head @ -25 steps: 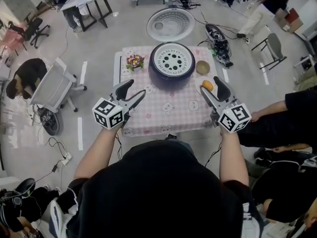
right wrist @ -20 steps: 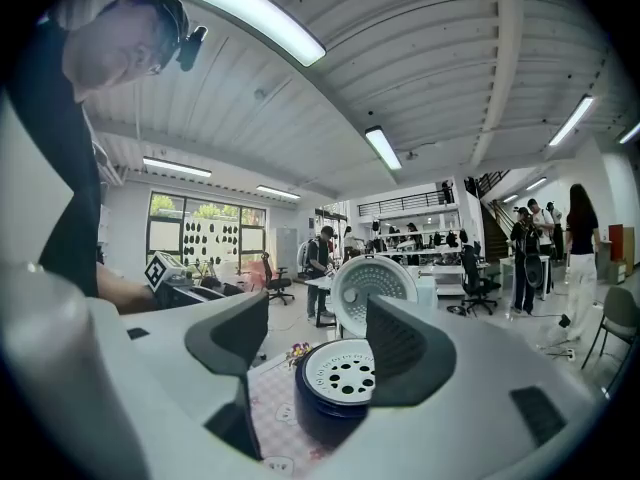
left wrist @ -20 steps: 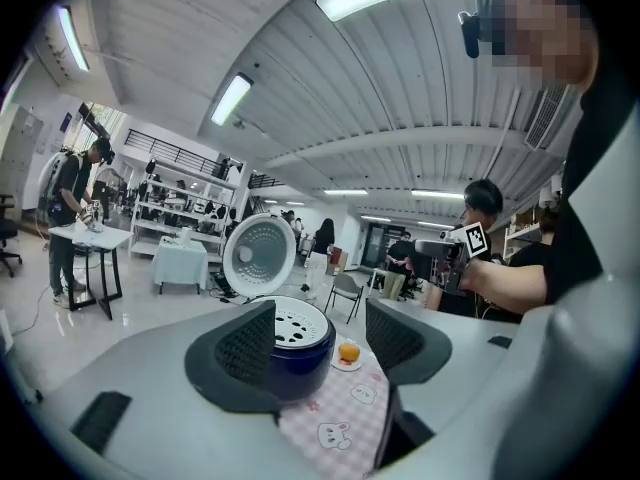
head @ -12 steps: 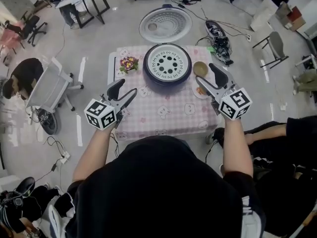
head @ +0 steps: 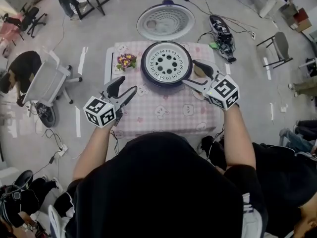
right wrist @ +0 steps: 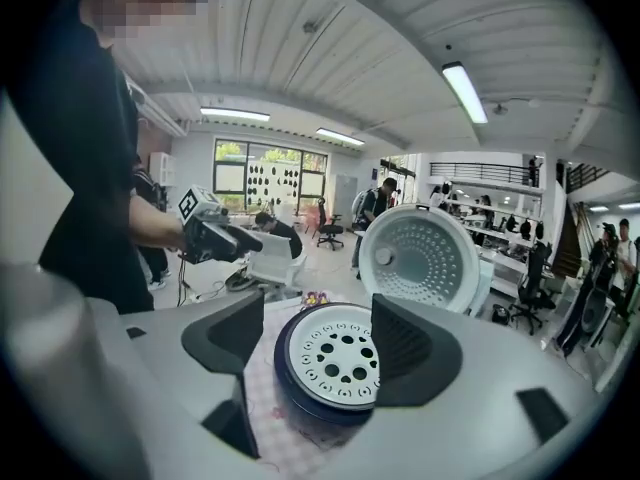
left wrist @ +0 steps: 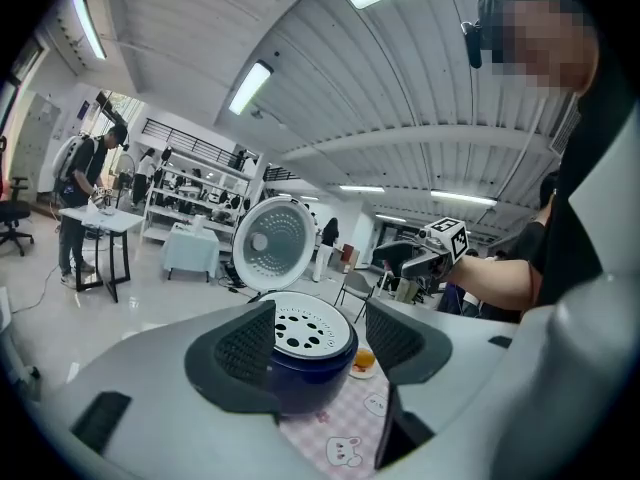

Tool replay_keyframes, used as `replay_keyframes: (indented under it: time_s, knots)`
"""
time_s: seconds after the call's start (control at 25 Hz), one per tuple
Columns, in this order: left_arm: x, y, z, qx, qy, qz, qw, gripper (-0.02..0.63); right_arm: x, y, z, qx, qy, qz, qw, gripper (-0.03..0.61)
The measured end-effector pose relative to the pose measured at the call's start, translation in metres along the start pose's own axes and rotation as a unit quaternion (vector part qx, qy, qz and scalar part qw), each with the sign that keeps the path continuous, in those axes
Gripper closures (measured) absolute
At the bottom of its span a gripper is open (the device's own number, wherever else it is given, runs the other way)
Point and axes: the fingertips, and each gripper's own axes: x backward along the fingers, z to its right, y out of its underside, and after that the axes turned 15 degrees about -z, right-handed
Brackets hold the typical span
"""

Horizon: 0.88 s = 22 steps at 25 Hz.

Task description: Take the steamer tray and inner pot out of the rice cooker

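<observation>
A dark blue rice cooker (head: 167, 78) stands at the far middle of the table with its lid (head: 165, 22) swung open behind it. The white steamer tray (head: 167, 62) with round holes lies in its mouth and hides the inner pot. My left gripper (head: 126, 87) hangs open to the cooker's near left, apart from it. My right gripper (head: 194, 73), rolled on its side, is close to the cooker's right rim; its jaws have just been opening and nothing is between them. The tray (left wrist: 305, 328) shows beyond the left jaws, and the tray (right wrist: 345, 358) beyond the right jaws.
A pink checked cloth covers the table (head: 163, 110). A small flower pot (head: 126, 61) stands left of the cooker. A bowl (head: 199, 71) sits right of it, under my right gripper. An orange (left wrist: 364, 359) lies on a small plate. A white chair (head: 47, 86) stands to the left.
Both grippers have moved forward toward the cooker. The right one has swung left to the cooker's right rim and rolled onto its side, covering the bowl and orange.
</observation>
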Motion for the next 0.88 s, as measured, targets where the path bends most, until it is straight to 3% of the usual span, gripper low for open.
replay_keyframes:
  time_s: [0.16,0.4,0.72,0.88]
  knots:
    - [-0.009,0.004,-0.009,0.012,-0.003,-0.002,0.9999,0.318,-0.039,0.019,-0.014,0.066,-0.037,-0.079,0.994,0.225]
    - [-0.017,0.009,-0.021,0.027,-0.003,-0.006,0.9996,0.318,-0.092,0.051,-0.035,0.151,-0.093,-0.167,0.97,0.21]
    - [-0.027,0.022,-0.037,0.049,-0.013,-0.016,0.9986,0.318,-0.139,0.105,-0.046,0.251,-0.135,-0.28,0.917,0.222]
    - [-0.033,0.025,-0.039,0.059,-0.014,-0.014,0.9981,0.318,-0.15,0.126,-0.049,0.282,-0.151,-0.313,0.894,0.244]
